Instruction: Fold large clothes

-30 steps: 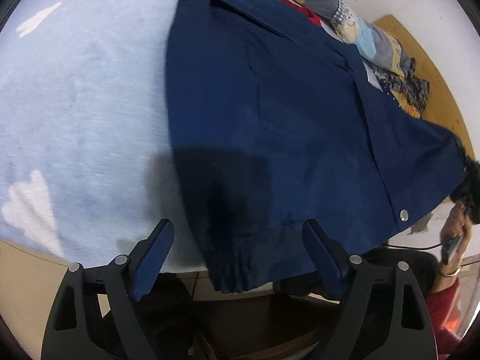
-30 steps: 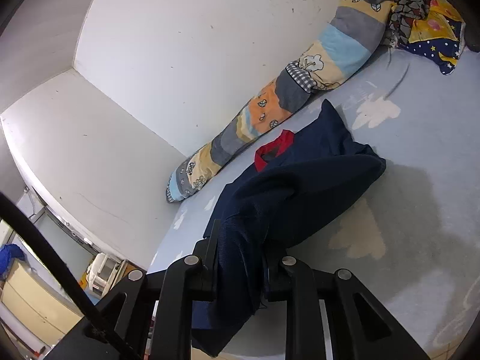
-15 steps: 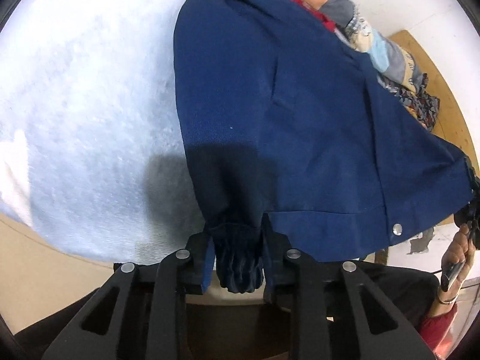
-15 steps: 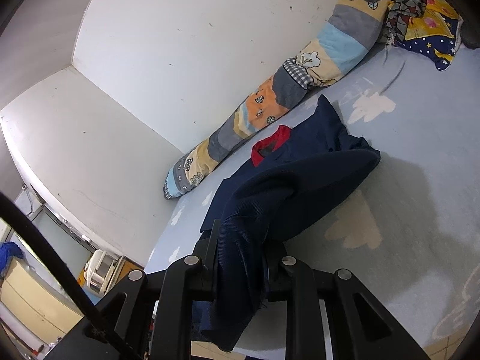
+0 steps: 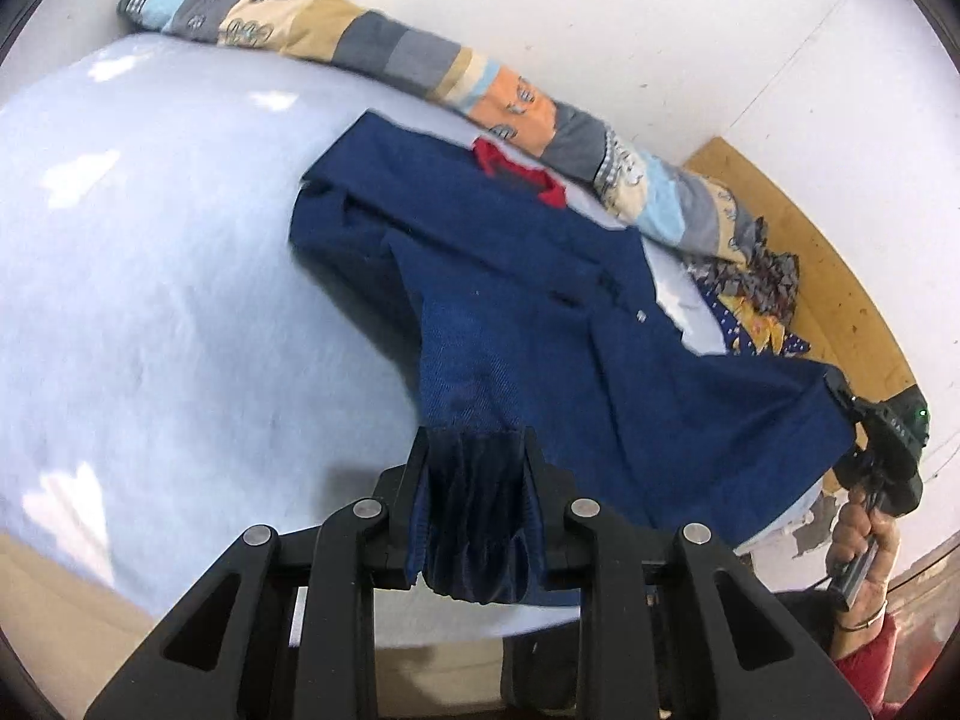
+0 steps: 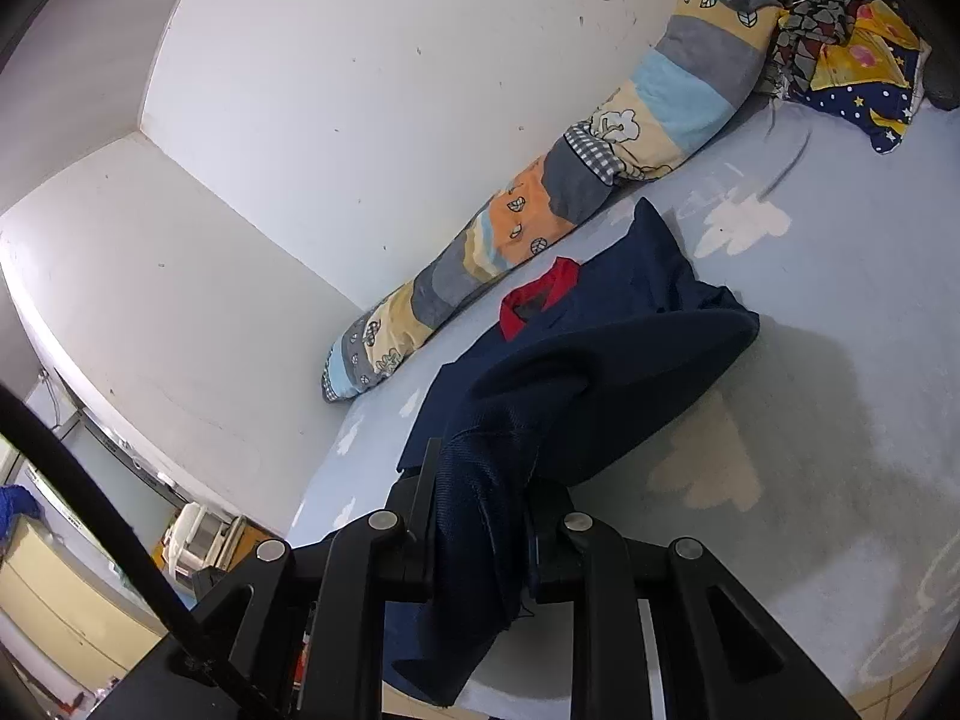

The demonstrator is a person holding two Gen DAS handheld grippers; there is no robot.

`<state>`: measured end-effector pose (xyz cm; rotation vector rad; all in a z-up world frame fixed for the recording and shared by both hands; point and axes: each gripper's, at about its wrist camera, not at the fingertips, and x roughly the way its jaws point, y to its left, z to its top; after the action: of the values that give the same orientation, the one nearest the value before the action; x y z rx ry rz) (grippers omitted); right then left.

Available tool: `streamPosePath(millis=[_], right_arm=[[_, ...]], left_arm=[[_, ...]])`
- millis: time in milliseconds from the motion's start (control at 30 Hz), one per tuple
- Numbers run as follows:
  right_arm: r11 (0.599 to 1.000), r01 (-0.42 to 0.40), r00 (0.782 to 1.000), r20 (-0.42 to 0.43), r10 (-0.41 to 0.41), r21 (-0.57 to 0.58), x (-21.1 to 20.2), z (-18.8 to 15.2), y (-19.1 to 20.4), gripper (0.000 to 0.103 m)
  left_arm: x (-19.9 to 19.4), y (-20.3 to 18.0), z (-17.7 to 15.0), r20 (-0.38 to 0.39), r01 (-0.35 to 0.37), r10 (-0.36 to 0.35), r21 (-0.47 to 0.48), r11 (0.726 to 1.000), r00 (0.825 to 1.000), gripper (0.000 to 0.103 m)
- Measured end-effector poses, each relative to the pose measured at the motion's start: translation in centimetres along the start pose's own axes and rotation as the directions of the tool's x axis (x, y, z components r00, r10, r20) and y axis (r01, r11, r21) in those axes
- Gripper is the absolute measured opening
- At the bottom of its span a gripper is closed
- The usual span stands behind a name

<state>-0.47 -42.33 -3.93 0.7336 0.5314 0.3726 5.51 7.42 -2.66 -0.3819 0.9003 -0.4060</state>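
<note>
Navy jacket (image 5: 540, 312), red-lined collar (image 5: 516, 171), lies spread on my bed (image 5: 150, 300). My left gripper (image 5: 474, 480) clamps its ribbed cuff (image 5: 474, 516); my right gripper (image 6: 480, 516) clamps a bunched hem corner.

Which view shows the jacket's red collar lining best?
The right wrist view: the red collar lining shows as an open curved band, sharp against the navy jacket. The left wrist view shows it too, but smaller, blurred, near the patchwork bolster.

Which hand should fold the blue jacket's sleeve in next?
Probably the left. The left gripper is shut on the sleeve cuff of the blue jacket, ready to carry it inward. The right gripper only pinches bunched fabric at the far side.
</note>
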Motion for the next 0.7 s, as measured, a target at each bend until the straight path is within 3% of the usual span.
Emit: streamPosePath(millis=[433,700], right_arm=[[1.000,-0.016,1.000,0.003,0.016,0.003,2.7,5.2,1.6,0.022],[1.000,0.002,1.000,0.009,-0.002,-0.004,8.0,11.1,1.4,0.022]], left_arm=[[-0.2,0.4,8.0,0.126,0.029,-0.021,-0.060,0.998,0.992,0.025],[0.5,2.5,14.9,0.162,0.003,0.015,-0.107,0.994,0.987,0.025]])
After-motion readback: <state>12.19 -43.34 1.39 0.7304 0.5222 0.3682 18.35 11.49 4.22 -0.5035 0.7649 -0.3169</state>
